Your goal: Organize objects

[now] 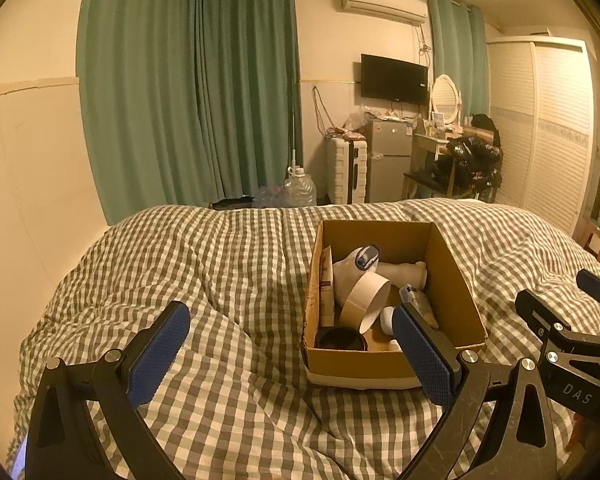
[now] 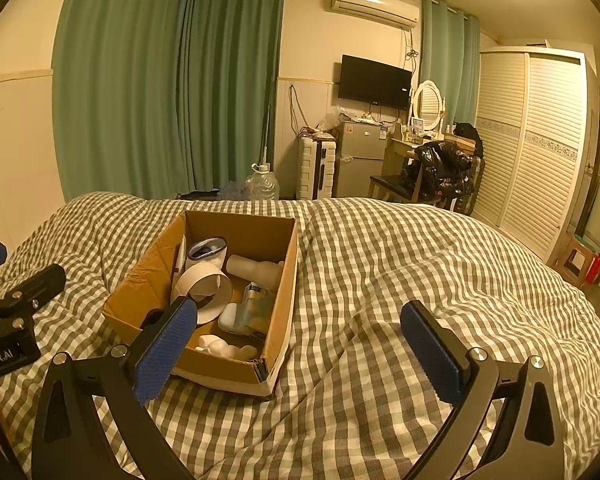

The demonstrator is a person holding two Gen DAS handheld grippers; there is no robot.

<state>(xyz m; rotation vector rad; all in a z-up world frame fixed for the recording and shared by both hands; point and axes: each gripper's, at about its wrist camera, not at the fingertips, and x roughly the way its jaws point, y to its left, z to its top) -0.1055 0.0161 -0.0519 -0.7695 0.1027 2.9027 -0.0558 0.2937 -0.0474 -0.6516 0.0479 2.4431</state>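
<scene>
Well, crammed cardboard box (image 1: 456, 276), flaps open.

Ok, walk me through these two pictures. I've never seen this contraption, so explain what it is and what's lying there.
These are two handheld grippers, each carrying a camera that looks out along its blue-padded fingers. One picture comes from the left gripper, the other from the right gripper. Both are open and hold nothing. On the checked bedcover sits an open cardboard box filled with items: a tape roll, a white bottle lying down, and other small things too jumbled to name.
</scene>
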